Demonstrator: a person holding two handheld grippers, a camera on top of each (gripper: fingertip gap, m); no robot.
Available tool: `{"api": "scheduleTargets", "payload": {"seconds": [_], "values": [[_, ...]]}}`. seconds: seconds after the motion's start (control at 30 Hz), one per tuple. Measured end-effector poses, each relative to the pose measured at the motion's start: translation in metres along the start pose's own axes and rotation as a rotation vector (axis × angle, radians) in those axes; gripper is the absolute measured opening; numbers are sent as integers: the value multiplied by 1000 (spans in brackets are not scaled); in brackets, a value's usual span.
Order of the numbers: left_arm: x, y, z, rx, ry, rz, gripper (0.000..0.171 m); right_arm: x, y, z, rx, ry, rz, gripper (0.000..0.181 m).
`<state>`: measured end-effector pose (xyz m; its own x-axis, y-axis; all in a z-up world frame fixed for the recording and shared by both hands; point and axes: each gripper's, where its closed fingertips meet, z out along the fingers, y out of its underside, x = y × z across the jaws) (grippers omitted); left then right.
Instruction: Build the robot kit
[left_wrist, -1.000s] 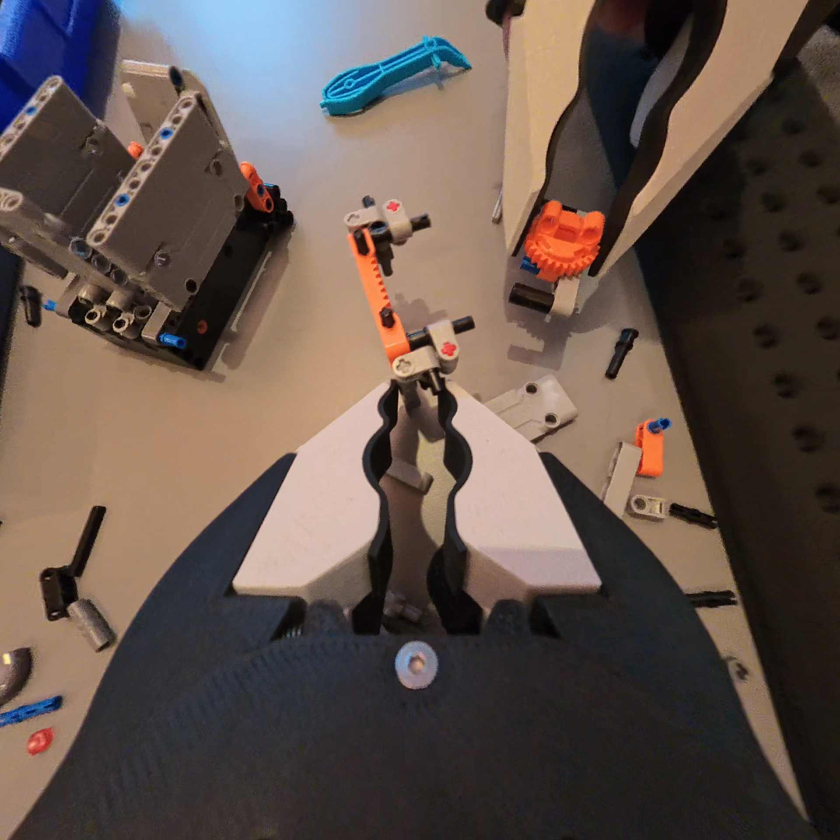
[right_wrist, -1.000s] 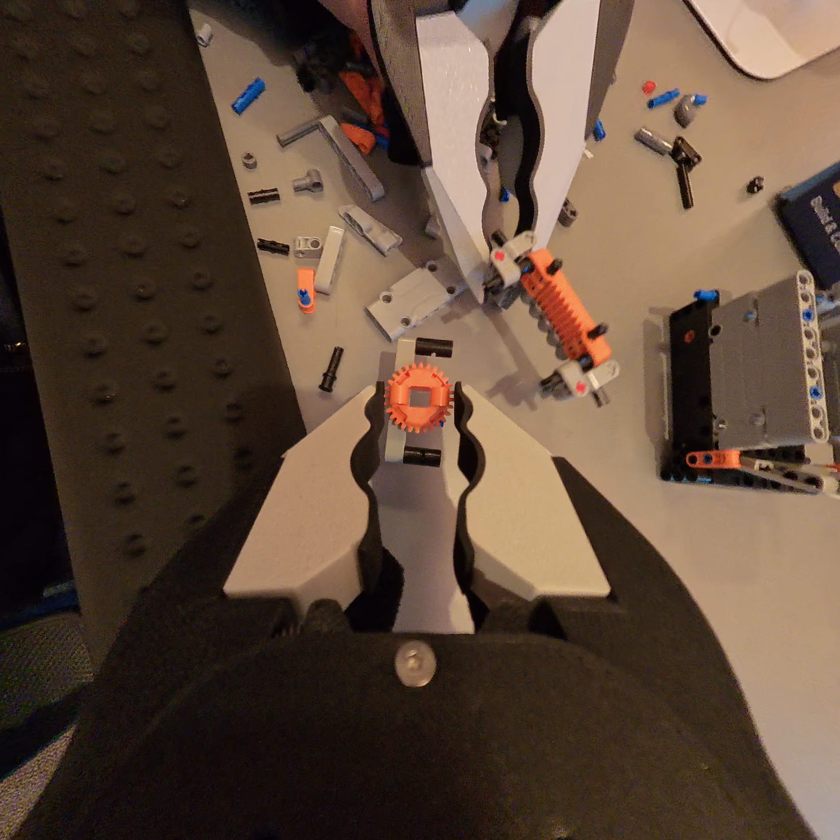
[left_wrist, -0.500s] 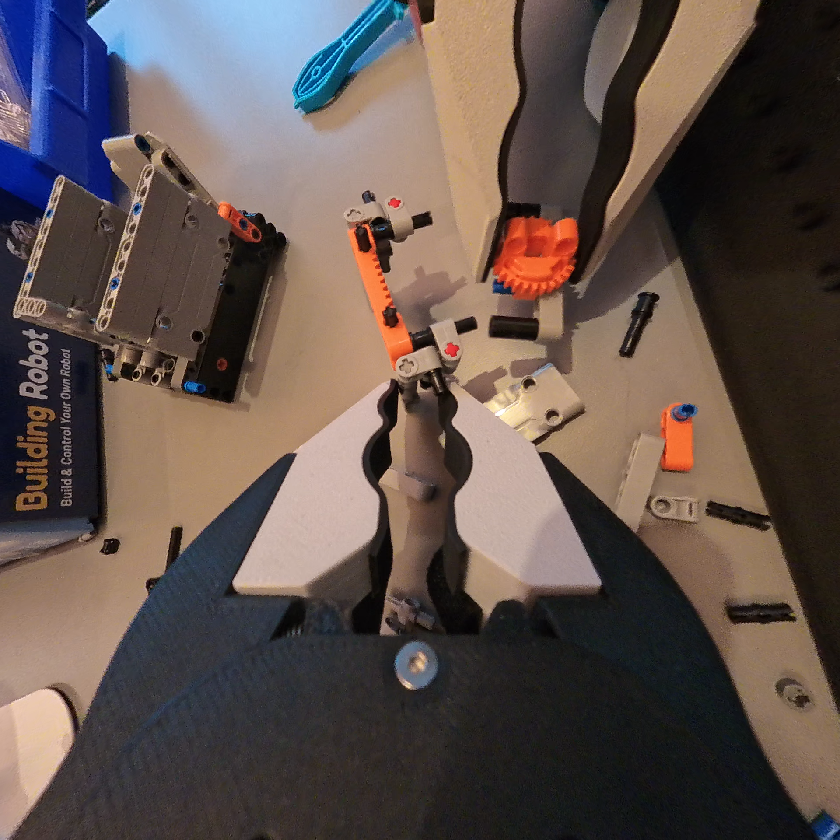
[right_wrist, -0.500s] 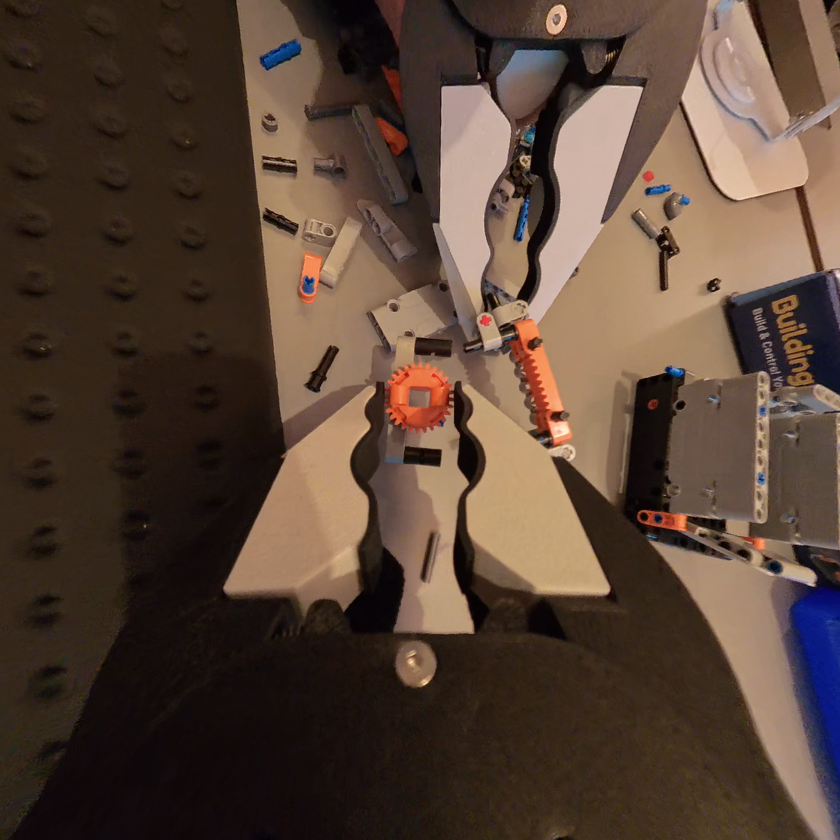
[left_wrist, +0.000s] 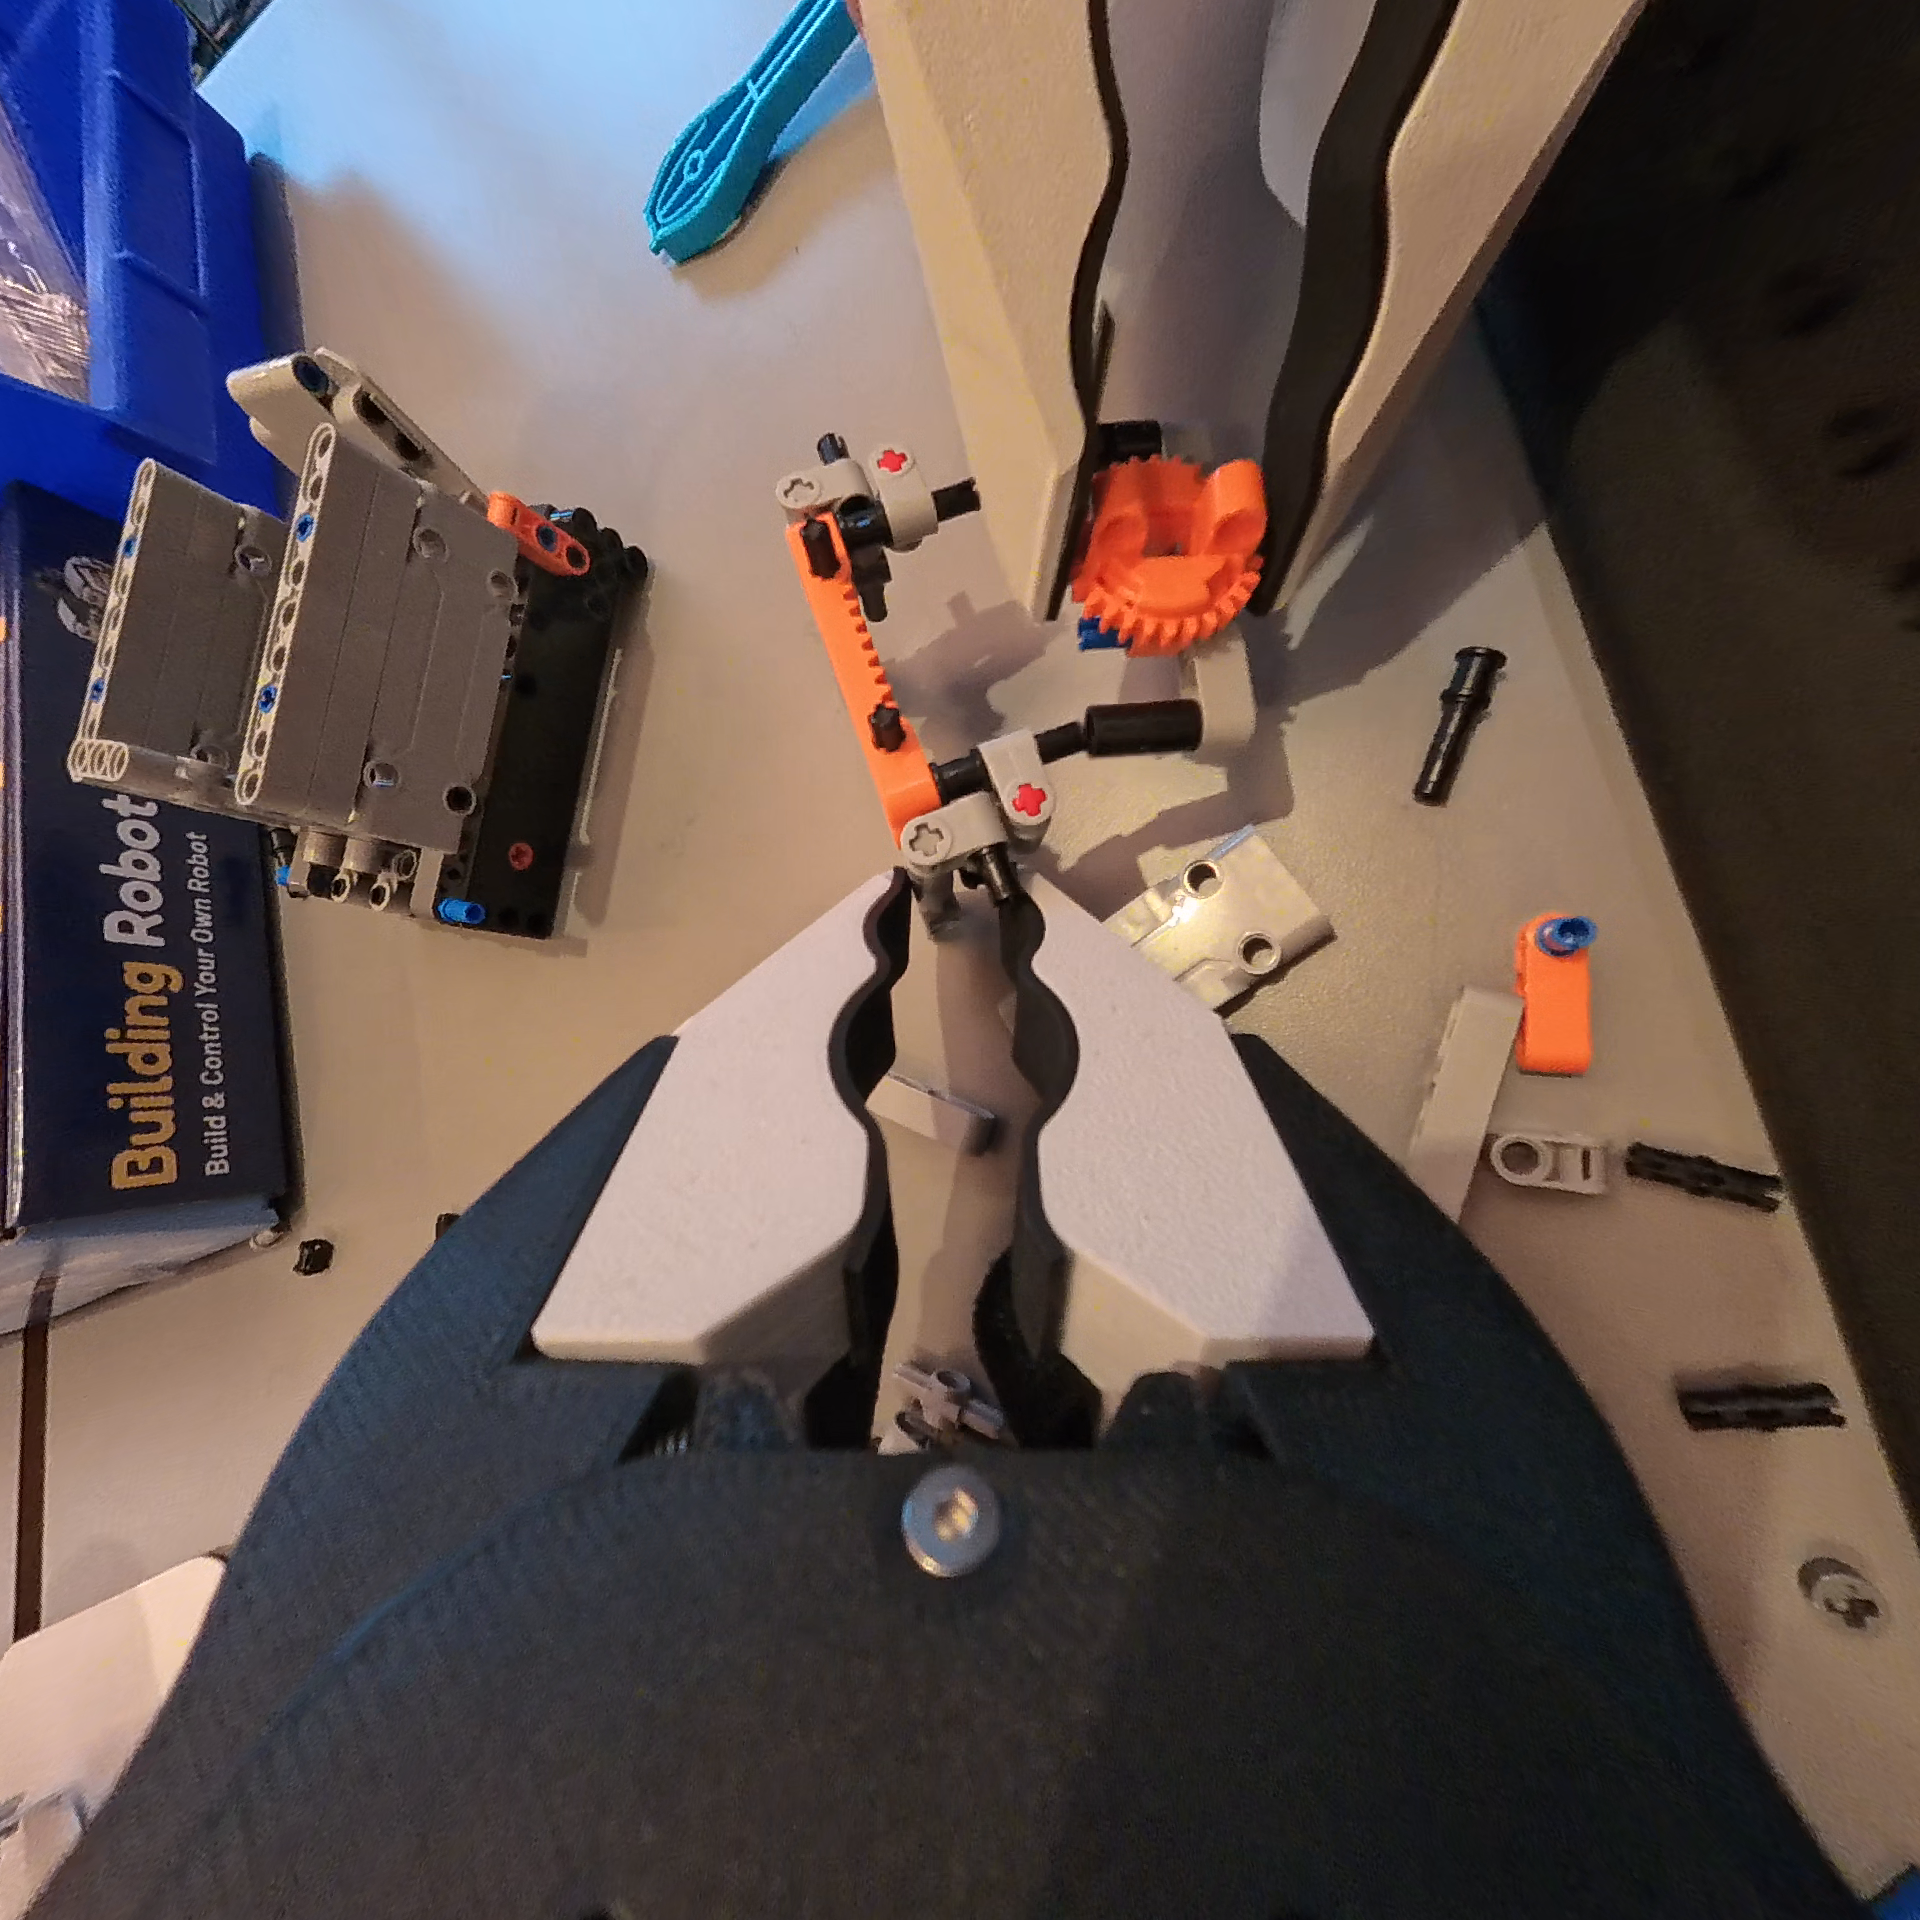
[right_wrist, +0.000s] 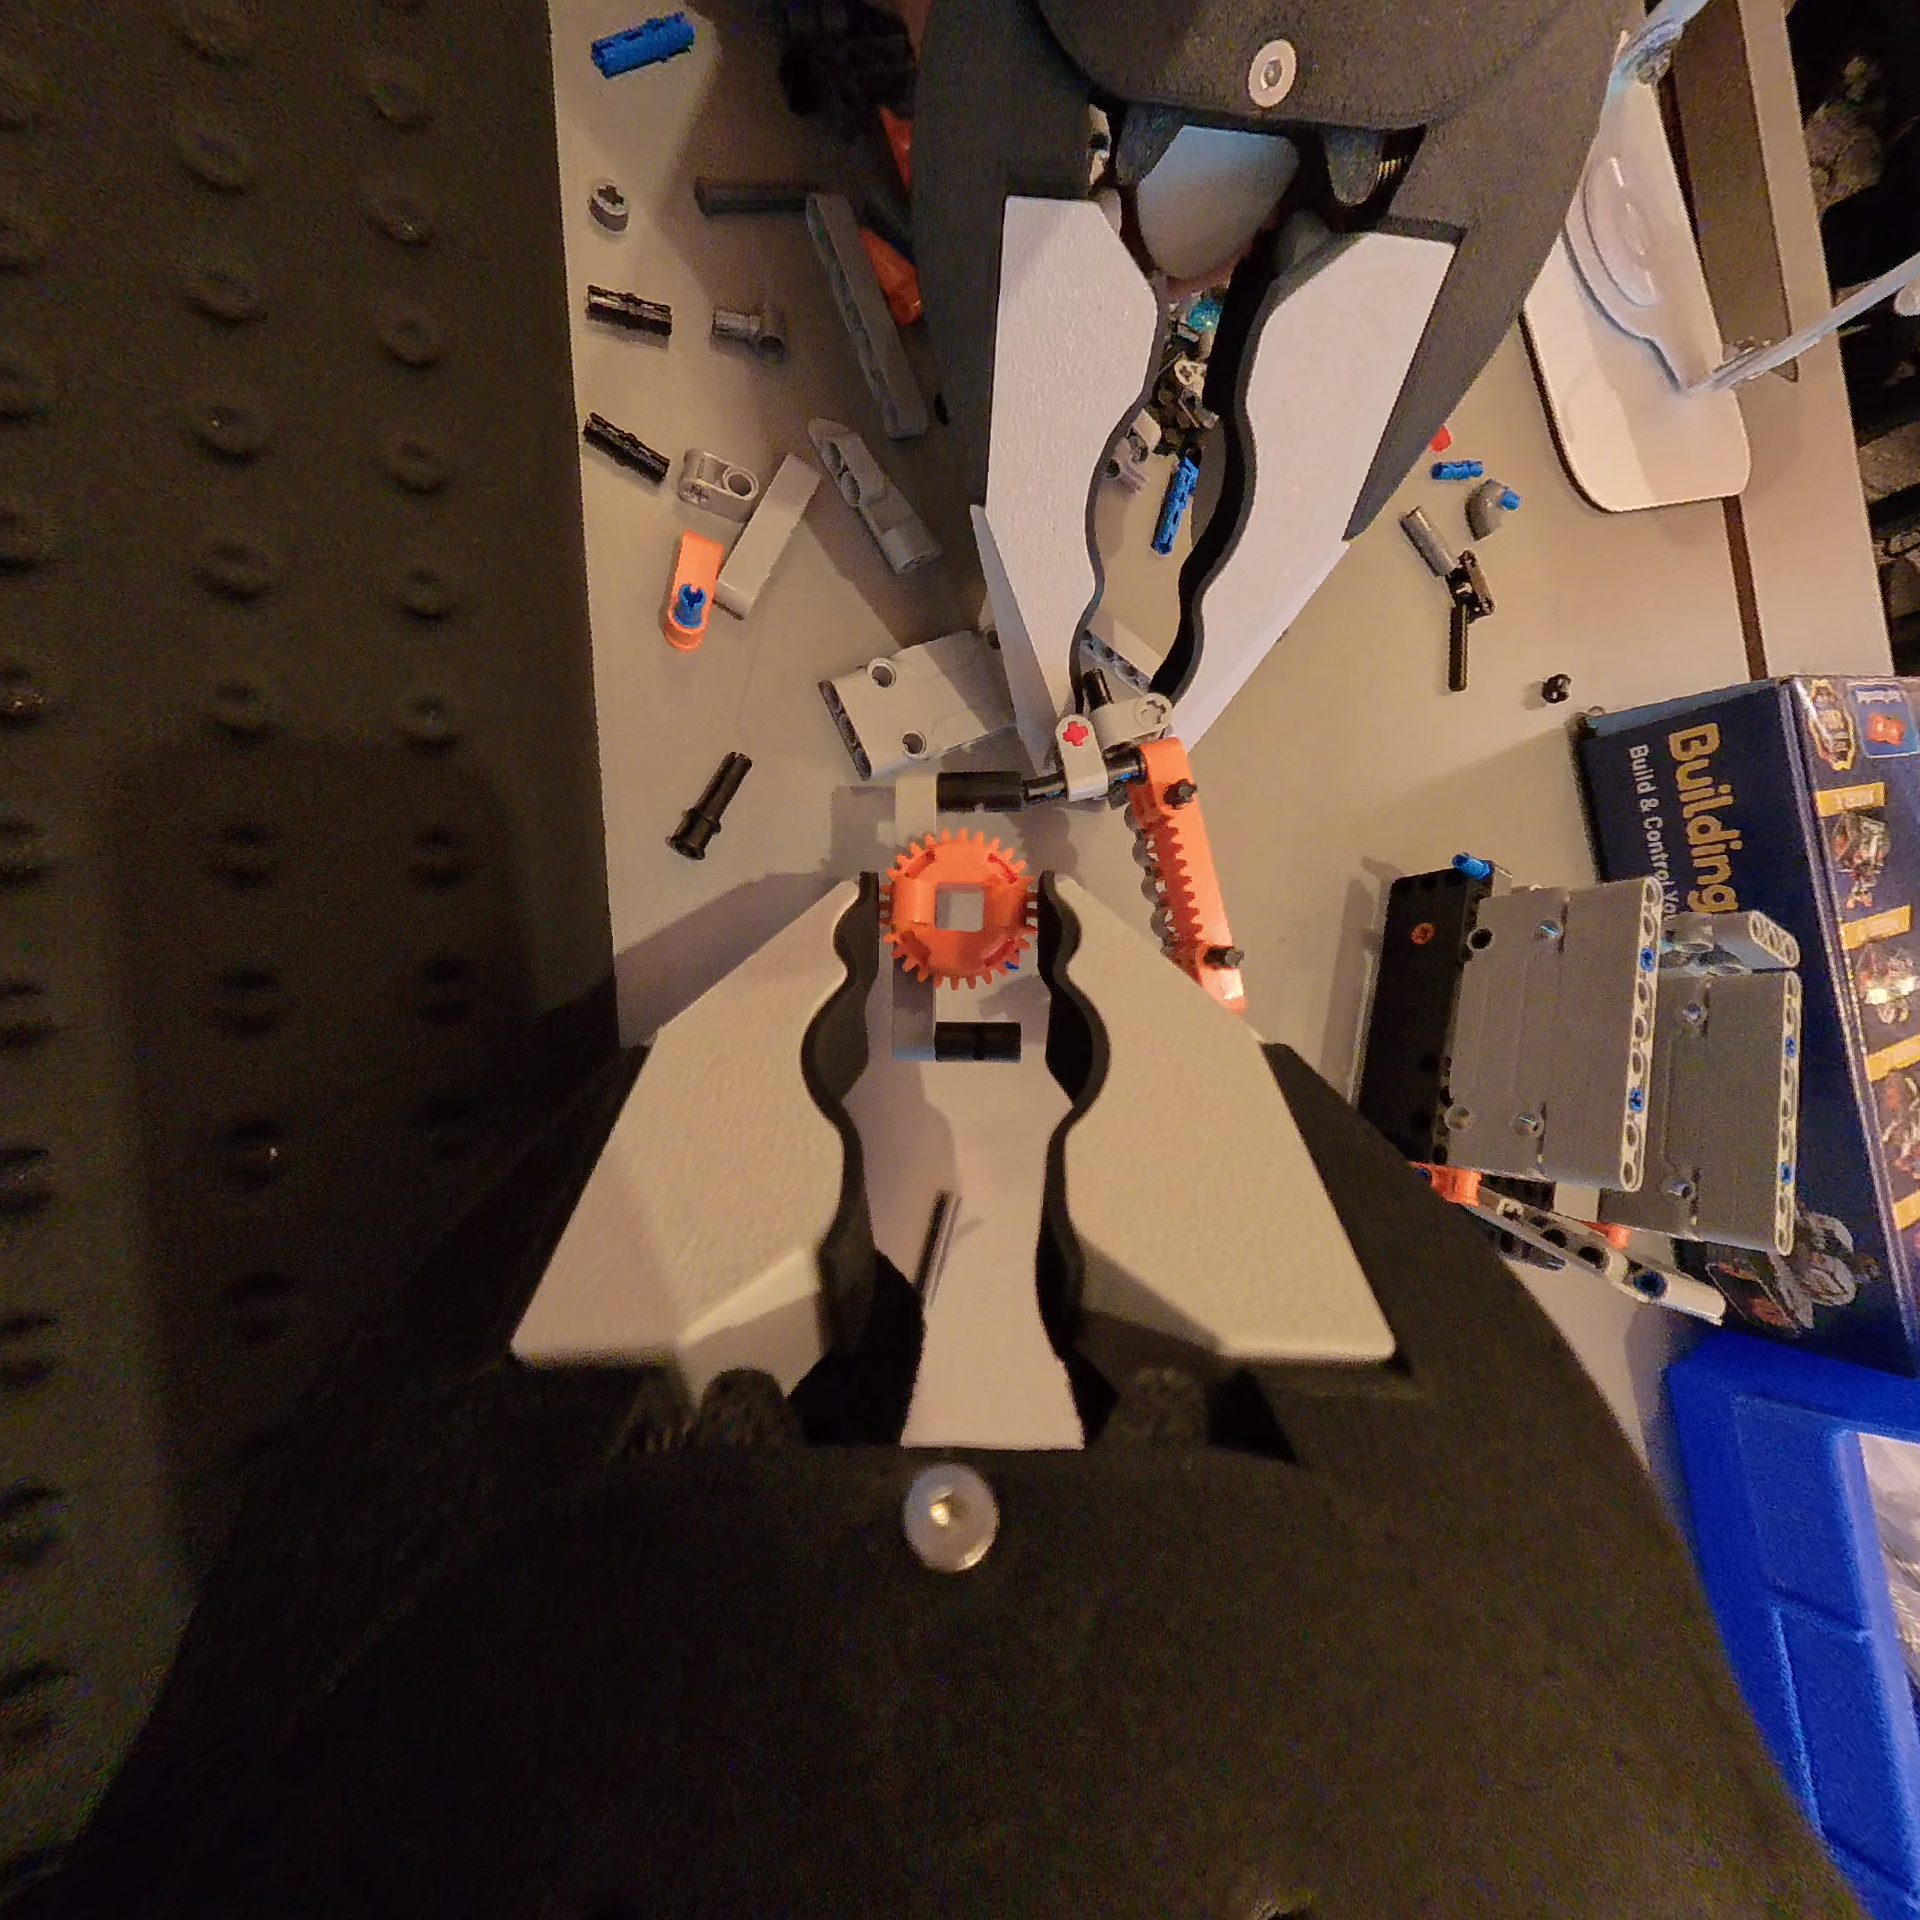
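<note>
Orange toothed rack (left_wrist: 854, 673), fitted with grey connectors and black pins at both ends, is held above the pale counter (left_wrist: 520, 1091) by the left hand-held gripper (left_wrist: 956, 896), whose tips are clenched on the grey connector (left_wrist: 940, 837) at the rack's near end. The right hand-held gripper (right_wrist: 954, 902) is clenched on an orange gear (right_wrist: 958, 912) mounted on a short grey beam (right_wrist: 914, 1023) carrying two black sleeves; the far black sleeve (right_wrist: 980, 790) meets a black pin of the rack assembly. Beside the rack, a grey and black brick assembly (left_wrist: 343, 665) stands on the counter, touching a dark blue box (left_wrist: 135, 935) with printed sides. A blue bin (right_wrist: 1808, 1558) lies near that box; its contents cannot be made out. Loose parts lie scattered: a grey plate with holes (left_wrist: 1221, 920), an orange connector with a blue pin (left_wrist: 1553, 992), black pins (left_wrist: 1455, 722), a turquoise tool (left_wrist: 727, 156). A dark studded mat (right_wrist: 260, 520) borders the counter.
</note>
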<state>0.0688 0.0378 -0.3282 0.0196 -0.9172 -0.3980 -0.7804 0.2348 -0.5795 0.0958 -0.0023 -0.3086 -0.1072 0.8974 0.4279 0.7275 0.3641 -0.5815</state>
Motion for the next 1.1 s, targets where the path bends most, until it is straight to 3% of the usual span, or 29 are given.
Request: {"api": "scheduleTargets", "payload": {"seconds": [1.1], "values": [[-2,-1,1,-11,-17,24,12,11,4,-3,59,-1,96,28]]}}
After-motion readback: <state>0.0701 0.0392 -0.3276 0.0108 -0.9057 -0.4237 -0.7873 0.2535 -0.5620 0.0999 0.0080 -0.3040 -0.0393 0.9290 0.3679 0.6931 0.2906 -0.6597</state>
